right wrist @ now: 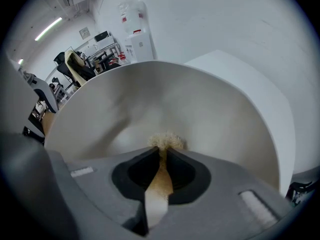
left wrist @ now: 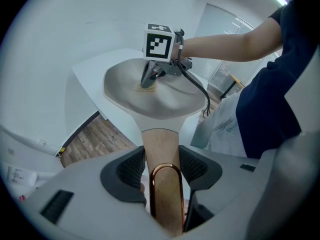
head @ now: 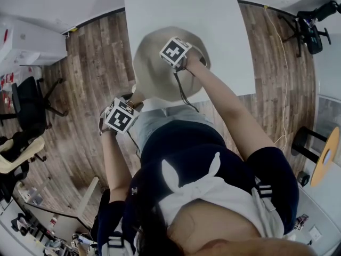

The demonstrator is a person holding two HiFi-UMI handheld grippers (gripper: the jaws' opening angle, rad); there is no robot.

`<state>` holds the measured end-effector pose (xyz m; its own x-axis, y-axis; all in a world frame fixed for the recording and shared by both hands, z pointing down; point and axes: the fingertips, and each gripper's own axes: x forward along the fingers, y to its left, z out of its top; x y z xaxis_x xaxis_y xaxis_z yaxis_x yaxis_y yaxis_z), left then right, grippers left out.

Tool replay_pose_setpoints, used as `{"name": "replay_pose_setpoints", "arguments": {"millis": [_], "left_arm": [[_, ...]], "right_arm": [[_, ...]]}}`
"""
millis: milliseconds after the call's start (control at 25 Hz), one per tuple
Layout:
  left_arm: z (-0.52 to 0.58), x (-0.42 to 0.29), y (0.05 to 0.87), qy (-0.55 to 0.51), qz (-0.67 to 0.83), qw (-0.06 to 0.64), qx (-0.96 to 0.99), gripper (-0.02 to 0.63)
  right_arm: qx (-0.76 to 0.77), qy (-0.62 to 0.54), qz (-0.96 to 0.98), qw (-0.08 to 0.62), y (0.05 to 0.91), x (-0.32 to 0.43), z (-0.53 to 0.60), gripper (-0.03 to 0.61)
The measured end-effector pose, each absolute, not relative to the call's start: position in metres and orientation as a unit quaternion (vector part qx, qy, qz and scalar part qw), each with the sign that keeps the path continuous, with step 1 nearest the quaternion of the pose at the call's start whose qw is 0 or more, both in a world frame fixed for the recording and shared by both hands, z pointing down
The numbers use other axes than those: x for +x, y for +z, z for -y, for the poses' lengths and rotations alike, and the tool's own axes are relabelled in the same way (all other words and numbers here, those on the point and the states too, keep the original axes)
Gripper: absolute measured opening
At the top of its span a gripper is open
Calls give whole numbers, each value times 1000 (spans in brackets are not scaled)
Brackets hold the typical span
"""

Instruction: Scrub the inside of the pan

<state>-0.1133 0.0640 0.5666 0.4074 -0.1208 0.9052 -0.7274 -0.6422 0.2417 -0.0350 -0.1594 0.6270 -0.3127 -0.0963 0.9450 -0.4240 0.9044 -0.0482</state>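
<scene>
A beige pan (head: 152, 71) rests on the white table (head: 176, 4). Its wooden handle (left wrist: 160, 146), tipped with a copper loop, juts over the table's near edge. My left gripper (left wrist: 161, 166) is shut on that handle, a pad against each side. Inside the pan, my right gripper (right wrist: 164, 156) points steeply down and is shut on a tan fibrous scrubber (right wrist: 166, 141). The scrubber's frayed tip touches the pan's floor (right wrist: 200, 109). In the left gripper view the right gripper (left wrist: 148, 81) stands near the pan's middle. The head view shows only both marker cubes, the left gripper (head: 132, 103) at the handle.
The table stands on a wood floor. An office chair (head: 29, 103) is at the left, a camera stand (head: 309, 28) at the upper right, and a round yellow-topped stool (head: 325, 156) at the right. A cable hangs from the right gripper across the pan's rim.
</scene>
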Motion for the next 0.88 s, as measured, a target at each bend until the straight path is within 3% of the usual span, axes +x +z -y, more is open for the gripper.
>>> {"name": "replay_pose_setpoints", "arguments": {"millis": [880], "left_arm": [[-65,-114,562,471,276,323,773,212]], "right_arm": [[141,197,717,654,634,26,124,41]]}}
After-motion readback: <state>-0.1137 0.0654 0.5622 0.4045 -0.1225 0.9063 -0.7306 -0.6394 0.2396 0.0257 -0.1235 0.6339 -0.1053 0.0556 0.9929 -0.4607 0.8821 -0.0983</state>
